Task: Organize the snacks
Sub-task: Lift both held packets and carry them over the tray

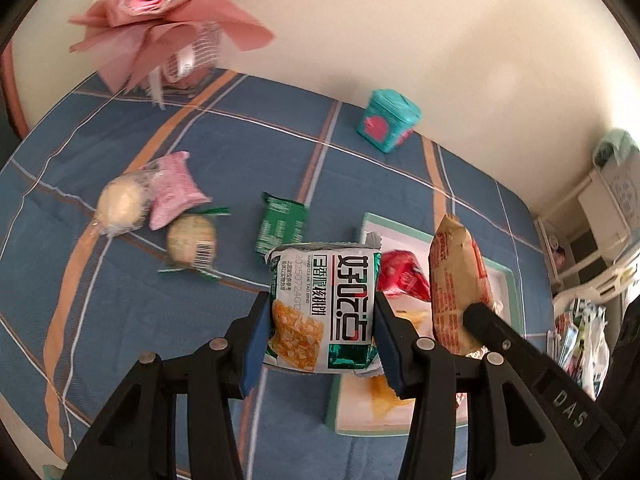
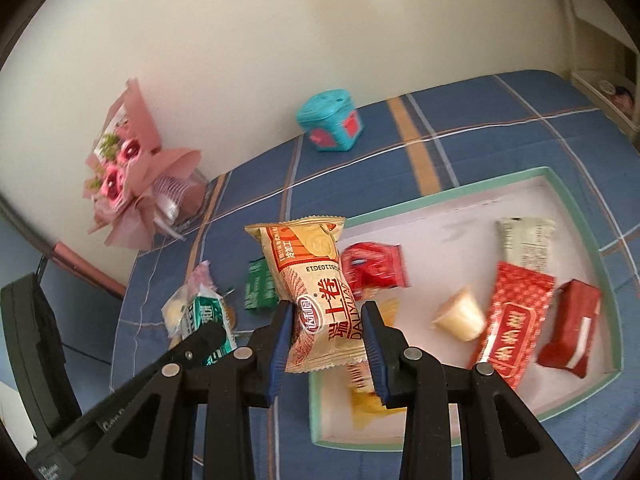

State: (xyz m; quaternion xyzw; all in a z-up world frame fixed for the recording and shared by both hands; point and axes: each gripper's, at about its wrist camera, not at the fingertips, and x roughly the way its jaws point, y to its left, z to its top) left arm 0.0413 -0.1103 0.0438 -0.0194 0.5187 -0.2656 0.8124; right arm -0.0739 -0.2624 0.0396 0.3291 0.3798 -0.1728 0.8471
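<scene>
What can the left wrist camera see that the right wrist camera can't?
Only the left wrist view shows the round green-wrapped cake with a barcode and the white shelves at the right edge.

Only the right wrist view shows the far half of the tray: the small cream jelly cup, the long red patterned packet and the grey-white packet.

Both show the white tray with a mint-green rim, the teal tin, the pink bouquet and both held packets.
</scene>
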